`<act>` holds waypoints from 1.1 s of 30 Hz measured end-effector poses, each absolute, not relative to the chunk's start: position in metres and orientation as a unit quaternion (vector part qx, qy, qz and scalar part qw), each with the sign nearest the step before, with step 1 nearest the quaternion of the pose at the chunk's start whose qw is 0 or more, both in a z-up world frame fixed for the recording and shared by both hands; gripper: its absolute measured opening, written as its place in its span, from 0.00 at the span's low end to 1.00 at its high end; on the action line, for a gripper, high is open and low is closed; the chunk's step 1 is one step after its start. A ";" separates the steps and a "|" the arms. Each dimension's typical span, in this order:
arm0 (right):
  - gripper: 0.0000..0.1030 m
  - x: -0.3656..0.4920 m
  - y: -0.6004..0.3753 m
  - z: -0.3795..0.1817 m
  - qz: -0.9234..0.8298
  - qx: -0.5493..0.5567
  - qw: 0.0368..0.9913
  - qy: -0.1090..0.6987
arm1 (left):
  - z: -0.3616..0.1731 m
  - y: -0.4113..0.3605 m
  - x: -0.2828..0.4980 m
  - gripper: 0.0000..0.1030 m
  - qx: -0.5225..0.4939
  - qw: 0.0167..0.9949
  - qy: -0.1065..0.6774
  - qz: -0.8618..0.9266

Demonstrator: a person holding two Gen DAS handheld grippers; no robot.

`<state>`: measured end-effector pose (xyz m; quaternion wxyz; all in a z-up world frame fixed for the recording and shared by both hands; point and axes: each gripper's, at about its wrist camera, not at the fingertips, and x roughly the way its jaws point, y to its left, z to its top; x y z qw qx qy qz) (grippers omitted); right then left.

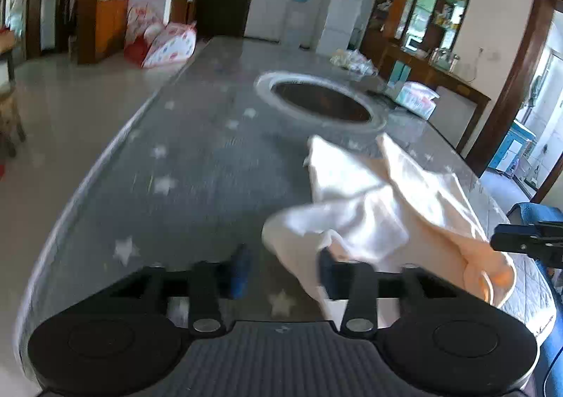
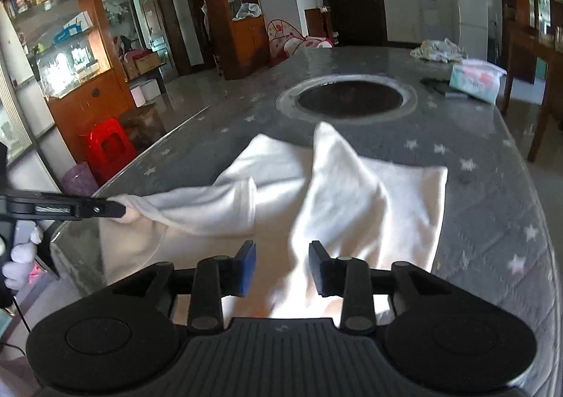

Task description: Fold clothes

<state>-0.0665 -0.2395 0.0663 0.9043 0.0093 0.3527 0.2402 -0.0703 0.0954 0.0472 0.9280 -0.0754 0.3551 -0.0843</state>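
A white garment (image 2: 352, 193) lies rumpled on the grey star-patterned table (image 2: 492, 214), near its front edge. In the left wrist view the garment (image 1: 380, 207) lies to the right. My left gripper (image 1: 285, 274) is open, its right finger touching the cloth's raised edge. In the right wrist view the left gripper (image 2: 116, 210) shows side-on at the garment's left corner. My right gripper (image 2: 281, 267) is open, with a fold of the garment lying between its fingers. The right gripper (image 1: 527, 242) shows at the right edge of the left wrist view, beside the cloth.
A round dark opening (image 2: 348, 98) sits in the table's middle. A tissue pack (image 2: 475, 80) and a bundle of cloth (image 2: 440, 49) lie at the far end. A red stool (image 2: 109, 147) stands left of the table. Cabinets line the walls.
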 end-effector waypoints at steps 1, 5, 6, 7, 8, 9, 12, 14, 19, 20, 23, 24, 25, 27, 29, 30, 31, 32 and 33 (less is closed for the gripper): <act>0.34 -0.063 -0.240 0.067 0.242 0.011 0.905 0.351 | 0.051 0.093 -0.067 0.50 -0.069 0.929 0.353 -0.089; 0.37 -0.048 -0.245 0.066 0.233 0.021 0.908 0.347 | 0.056 0.088 -0.045 0.51 -0.067 0.926 0.355 -0.105; 0.38 -0.041 -0.250 0.064 0.222 0.028 0.909 0.351 | 0.058 0.086 -0.039 0.52 -0.066 0.926 0.355 -0.109; 0.38 -0.035 -0.255 0.062 0.214 0.039 0.909 0.356 | 0.059 0.084 -0.032 0.52 -0.068 0.926 0.353 -0.112; 0.38 -0.030 -0.261 0.060 0.211 0.050 0.908 0.357 | 0.060 0.084 -0.025 0.53 -0.072 0.926 0.352 -0.116; 0.38 -0.026 -0.266 0.060 0.206 0.060 0.909 0.357 | 0.060 0.081 -0.018 0.53 -0.074 0.926 0.349 -0.119; 0.39 -0.014 -0.275 0.056 0.173 0.045 0.919 0.352 | 0.058 0.068 0.006 0.53 -0.060 0.928 0.347 -0.120; 0.39 -0.002 -0.281 0.050 0.144 0.033 0.922 0.357 | 0.050 0.060 0.025 0.53 -0.053 0.926 0.355 -0.117; 0.39 0.029 -0.294 0.032 0.099 0.015 0.924 0.369 | 0.028 0.041 0.070 0.53 -0.038 0.921 0.374 -0.105; 0.39 0.035 -0.295 0.029 0.093 0.013 0.924 0.371 | 0.023 0.038 0.078 0.53 -0.034 0.920 0.377 -0.104; 0.38 0.053 -0.298 0.022 0.085 0.015 0.922 0.376 | 0.010 0.031 0.095 0.53 -0.024 0.917 0.388 -0.095; 0.38 0.058 -0.298 0.020 0.083 0.016 0.922 0.378 | 0.006 0.029 0.100 0.53 -0.025 0.915 0.391 -0.095; 0.38 0.063 -0.298 0.017 0.081 0.016 0.921 0.380 | 0.004 0.027 0.102 0.51 -0.023 0.915 0.390 -0.098; 0.36 0.073 -0.297 0.013 0.079 0.018 0.920 0.383 | 0.001 0.023 0.106 0.51 -0.016 0.918 0.383 -0.103; 0.27 0.081 -0.294 0.009 0.080 0.019 0.919 0.386 | -0.001 0.020 0.108 0.36 -0.007 0.920 0.375 -0.113; 0.21 0.084 -0.292 0.008 0.081 0.018 0.919 0.385 | -0.001 0.019 0.109 0.21 -0.002 0.921 0.372 -0.116; 0.15 0.086 -0.289 0.008 0.082 0.016 0.920 0.383 | -0.001 0.020 0.110 0.10 -0.001 0.922 0.370 -0.114; 0.09 0.089 -0.287 0.008 0.084 0.015 0.921 0.381 | -0.001 0.021 0.111 0.10 -0.001 0.923 0.369 -0.111; 0.08 0.092 -0.284 0.009 0.086 0.013 0.922 0.378 | 0.000 0.021 0.112 0.09 0.000 0.924 0.367 -0.109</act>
